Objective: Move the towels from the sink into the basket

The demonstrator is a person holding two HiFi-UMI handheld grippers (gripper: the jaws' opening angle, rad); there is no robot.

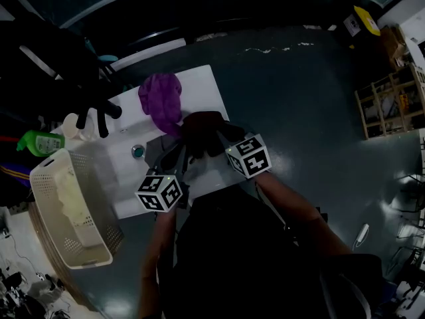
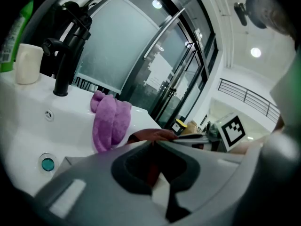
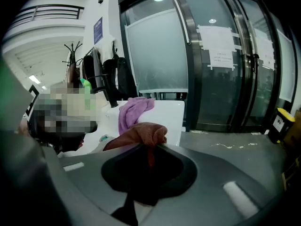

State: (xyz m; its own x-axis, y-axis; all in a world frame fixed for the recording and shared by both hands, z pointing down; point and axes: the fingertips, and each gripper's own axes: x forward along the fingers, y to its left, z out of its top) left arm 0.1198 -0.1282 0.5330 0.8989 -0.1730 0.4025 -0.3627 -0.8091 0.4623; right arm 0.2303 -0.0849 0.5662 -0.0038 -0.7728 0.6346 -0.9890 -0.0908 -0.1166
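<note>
A red-brown towel (image 1: 202, 128) lies bunched at the front rim of the white sink (image 1: 126, 158). Both grippers hold it. My right gripper (image 3: 149, 147) is shut on the red-brown towel (image 3: 141, 133), a fold of which runs down between its jaws. My left gripper (image 2: 153, 144) is shut on the same red-brown towel (image 2: 148, 135) from the other side. In the head view the left gripper (image 1: 182, 155) and right gripper (image 1: 216, 138) meet at the cloth. A purple towel (image 1: 161, 98) hangs over the sink's far edge. The beige perforated basket (image 1: 40, 198) stands to the left with a pale towel (image 1: 70, 198) inside.
A black faucet (image 2: 63, 55) rises at the sink's back, with a green bottle (image 1: 40, 141) and a white cup (image 2: 27, 62) beside it. The round drain (image 2: 47, 164) sits in the basin. Dark floor lies to the right of the sink; glass doors stand behind it.
</note>
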